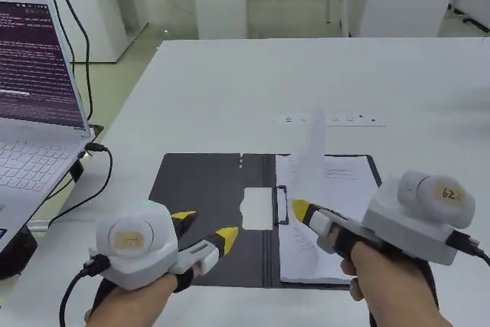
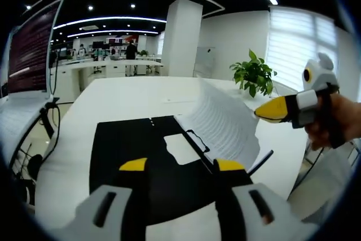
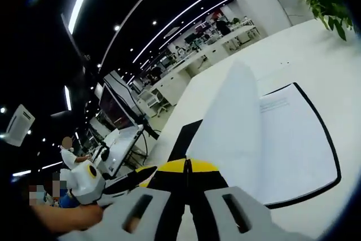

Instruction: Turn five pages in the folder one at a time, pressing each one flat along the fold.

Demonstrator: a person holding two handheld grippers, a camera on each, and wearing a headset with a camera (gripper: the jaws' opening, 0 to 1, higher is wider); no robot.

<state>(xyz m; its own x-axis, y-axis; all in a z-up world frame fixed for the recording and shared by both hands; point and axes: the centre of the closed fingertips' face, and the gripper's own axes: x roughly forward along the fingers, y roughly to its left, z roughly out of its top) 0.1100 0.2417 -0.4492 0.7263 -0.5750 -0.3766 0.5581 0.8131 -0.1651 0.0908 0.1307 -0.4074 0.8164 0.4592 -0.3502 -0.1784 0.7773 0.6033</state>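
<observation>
A black folder (image 1: 210,189) lies open on the white table, its stack of printed pages (image 1: 337,189) on the right half. One page (image 1: 309,155) stands lifted and curled above the fold. My right gripper (image 1: 300,208) is shut on that page's lower edge; in the right gripper view the sheet (image 3: 237,117) rises from the closed yellow tips (image 3: 186,166). My left gripper (image 1: 205,227) hovers open over the bare left cover, nothing between its jaws. The left gripper view has the open tips (image 2: 180,165) above the cover (image 2: 124,150), with the raised page (image 2: 223,119) and the right gripper (image 2: 276,110) beyond.
An open laptop (image 1: 31,97) sits at the table's left edge with cables (image 1: 99,181) trailing toward the folder. A white power strip (image 1: 329,120) lies behind the folder. The folder's metal clip (image 1: 281,204) runs along the fold, beside a white label (image 1: 259,208).
</observation>
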